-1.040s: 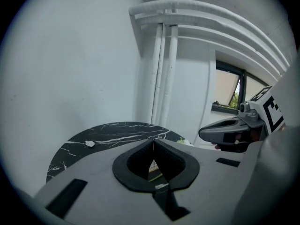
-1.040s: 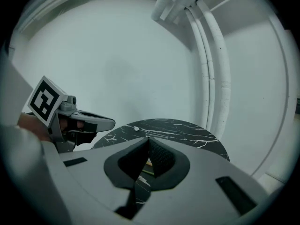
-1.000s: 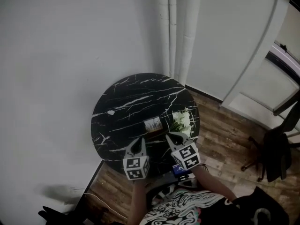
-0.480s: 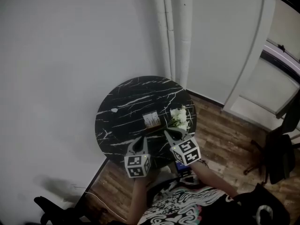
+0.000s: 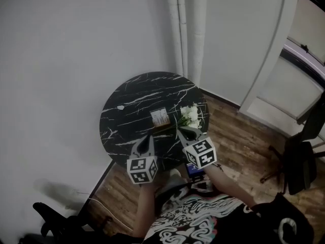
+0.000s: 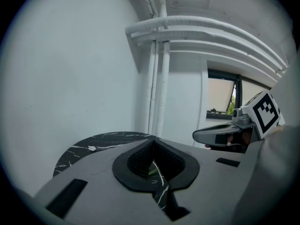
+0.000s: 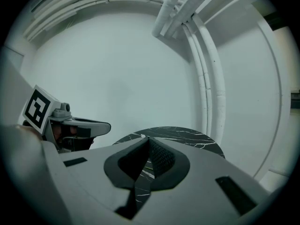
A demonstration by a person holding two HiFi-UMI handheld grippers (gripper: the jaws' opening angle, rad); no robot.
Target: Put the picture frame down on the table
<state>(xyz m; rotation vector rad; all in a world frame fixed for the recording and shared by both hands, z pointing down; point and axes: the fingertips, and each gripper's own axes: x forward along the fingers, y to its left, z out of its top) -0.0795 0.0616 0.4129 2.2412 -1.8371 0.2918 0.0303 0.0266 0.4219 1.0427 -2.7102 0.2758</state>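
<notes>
White walls and white pipes [image 5: 189,29] meet in a corner behind a round black stone table with white lines [image 5: 127,111]. From the head view, the small picture frame with a light picture and a brown edge [image 5: 160,117] sits on the table near its middle, a bit toward 3 o'clock. I cannot tell if it stands up or lies flat. A bunch of white flowers [image 5: 190,117] is just beside it, at 3 o'clock. The left gripper [image 5: 148,139] is at the table's 6 o'clock edge and the right gripper [image 5: 182,134] at 5 o'clock, both near the frame but not touching it. The left gripper view shows its claw tips pressed together with nothing between them. The right gripper view shows the same: tips together, holding nothing. If the frame needs laying flat, I think a claw should open first, pinch the brown edge softly, tip it down slowly and keep off the flowers.
</notes>
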